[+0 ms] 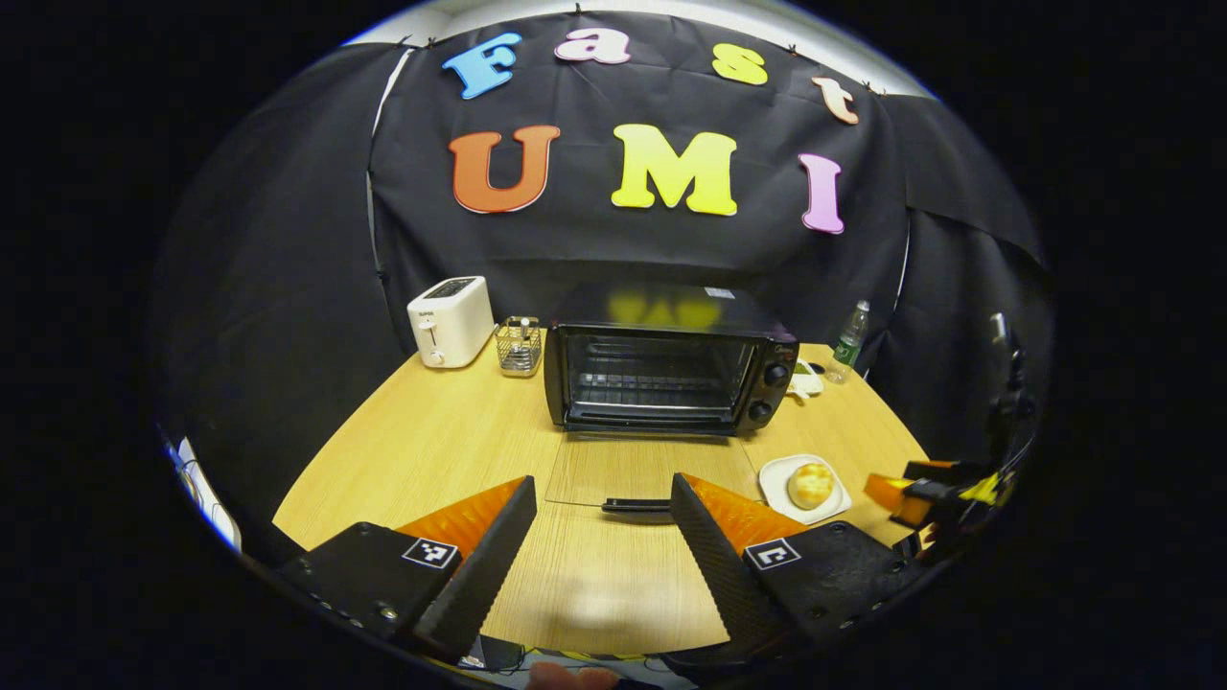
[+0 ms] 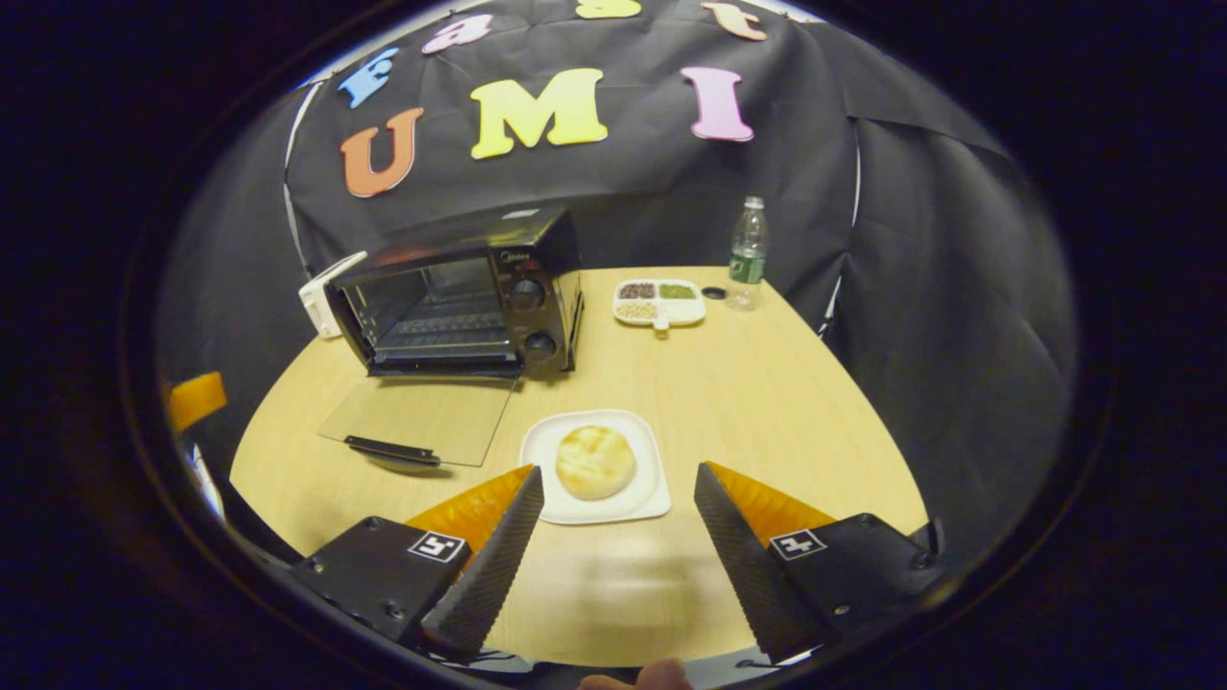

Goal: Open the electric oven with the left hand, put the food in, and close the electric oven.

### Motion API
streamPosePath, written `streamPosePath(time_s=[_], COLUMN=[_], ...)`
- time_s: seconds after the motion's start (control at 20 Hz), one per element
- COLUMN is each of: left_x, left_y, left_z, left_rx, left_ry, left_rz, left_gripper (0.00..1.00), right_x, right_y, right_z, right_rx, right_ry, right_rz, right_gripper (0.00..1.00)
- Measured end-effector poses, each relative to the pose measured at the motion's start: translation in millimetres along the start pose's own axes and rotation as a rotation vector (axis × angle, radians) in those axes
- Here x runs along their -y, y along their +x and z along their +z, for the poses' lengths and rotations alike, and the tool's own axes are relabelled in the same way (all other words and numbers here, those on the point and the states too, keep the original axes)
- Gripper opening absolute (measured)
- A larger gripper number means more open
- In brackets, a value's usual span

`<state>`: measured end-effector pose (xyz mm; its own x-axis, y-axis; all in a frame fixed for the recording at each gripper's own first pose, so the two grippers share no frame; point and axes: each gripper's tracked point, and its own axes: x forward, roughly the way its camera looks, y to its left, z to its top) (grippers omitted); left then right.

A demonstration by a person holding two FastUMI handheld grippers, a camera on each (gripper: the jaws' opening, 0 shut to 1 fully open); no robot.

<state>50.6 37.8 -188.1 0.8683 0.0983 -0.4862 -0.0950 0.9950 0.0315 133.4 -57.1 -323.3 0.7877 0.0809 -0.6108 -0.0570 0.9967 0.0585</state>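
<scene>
The black electric oven (image 1: 671, 359) (image 2: 460, 297) stands at the back of the wooden table with its glass door (image 1: 652, 470) (image 2: 422, 417) folded down flat and the rack inside showing. A round bun (image 1: 811, 484) (image 2: 595, 461) lies on a white plate (image 1: 778, 479) (image 2: 644, 498) to the oven's right front. My left gripper (image 1: 602, 498) is open, a little short of the door's handle (image 1: 637, 505), holding nothing. My right gripper (image 2: 618, 489) is open just before the plate, its fingers either side of the bun's near edge; its tip (image 1: 887, 489) shows at the right in the left gripper view.
A white toaster (image 1: 451, 321) and a wire holder (image 1: 519, 345) stand left of the oven. A divided dish of beans (image 2: 659, 302), a bottle cap (image 2: 713, 292) and a water bottle (image 2: 747, 254) sit at the back right. Bare tabletop (image 2: 767, 402) lies right of the plate.
</scene>
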Motion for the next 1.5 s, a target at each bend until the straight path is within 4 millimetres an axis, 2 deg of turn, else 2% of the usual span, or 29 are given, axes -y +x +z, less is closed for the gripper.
streamPosePath(time_s=[0.2, 0.4, 0.6, 0.7, 0.9, 1.1, 1.3, 1.5], left_x=[-2, -3, -10, -11, -17, -20, -25, -38], left_y=[-16, -21, -24, -24, -27, -30, -36, -48], left_z=[19, 29, 24, 21, 20, 23, 26, 22], left_rx=[0.023, 0.028, 0.011, 0.000, -0.002, 0.017, 0.039, 0.046], left_ry=[-0.025, -0.028, -0.024, -0.034, -0.044, -0.046, -0.056, -0.047], left_rz=[0.017, 0.034, 0.051, 0.057, 0.076, 0.063, 0.044, 0.043], left_gripper=[0.93, 0.93, 0.93, 0.93, 0.93, 0.93, 0.93, 0.93], right_x=[-7, -12, -15, -15, -18, -32, -71, -127], right_y=[46, 79, 100, 104, 101, 65, 22, 2], right_z=[-20, -32, -46, -44, -42, -29, -7, 17], right_rx=[-0.051, -0.087, -0.129, -0.121, -0.127, -0.108, -0.065, -0.026], right_ry=[-0.004, -0.013, -0.017, -0.021, -0.005, 0.061, 0.131, 0.195], right_rz=[0.011, 0.009, 0.001, -0.005, 0.006, 0.042, 0.110, 0.203], right_gripper=[0.98, 0.98, 0.98, 0.94, 0.76, 0.65, 0.63, 0.63])
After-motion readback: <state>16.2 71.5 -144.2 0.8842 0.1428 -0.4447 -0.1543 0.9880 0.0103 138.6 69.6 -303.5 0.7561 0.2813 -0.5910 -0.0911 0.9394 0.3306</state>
